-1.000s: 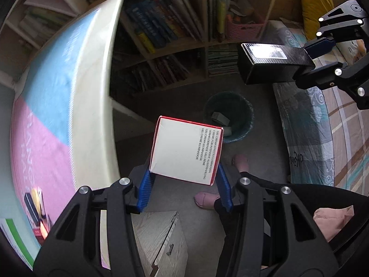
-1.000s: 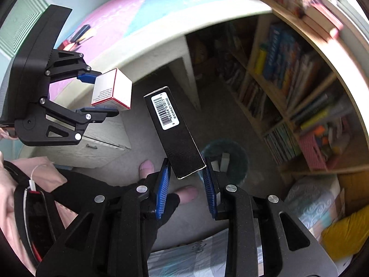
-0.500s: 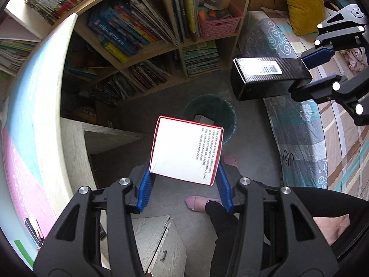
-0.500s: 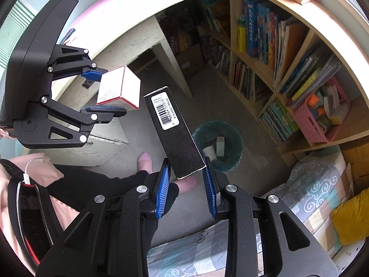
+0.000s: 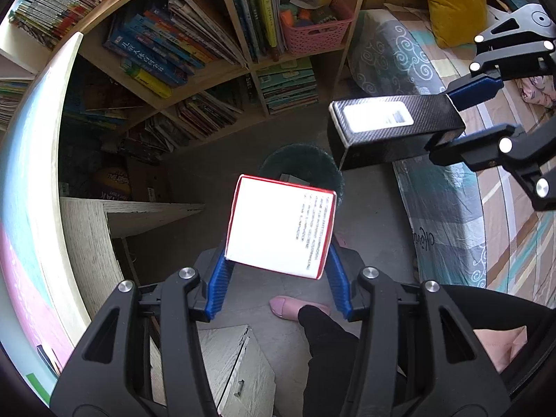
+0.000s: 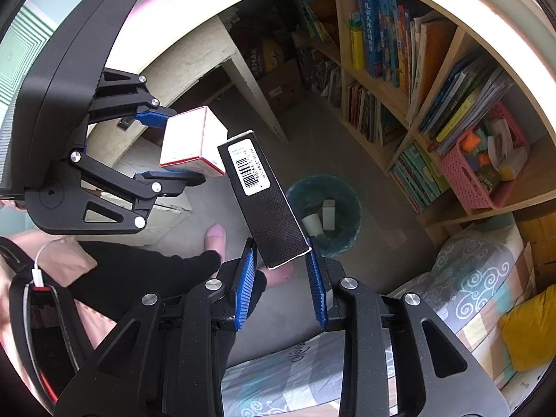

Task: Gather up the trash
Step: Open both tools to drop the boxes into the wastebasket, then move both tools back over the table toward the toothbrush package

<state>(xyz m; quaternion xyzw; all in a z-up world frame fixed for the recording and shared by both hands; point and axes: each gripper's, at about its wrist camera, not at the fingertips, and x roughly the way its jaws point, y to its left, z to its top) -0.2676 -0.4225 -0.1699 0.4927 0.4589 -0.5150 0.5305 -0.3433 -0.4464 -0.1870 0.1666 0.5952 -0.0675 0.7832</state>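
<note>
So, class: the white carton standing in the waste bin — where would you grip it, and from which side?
Take the white carton by its upper end, coming straight down. It stands upright in the round waste bin, whose wall blocks side approaches; a paper cup crowds one side, so close across the free faces.

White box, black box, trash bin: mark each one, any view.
white box [image 5: 274, 222]: left wrist view, on its bright upper face.
black box [image 6: 267, 205]: right wrist view, on the textured side below the barcode label.
trash bin [image 6: 351, 222]: right wrist view, on its right inner wall.
</note>
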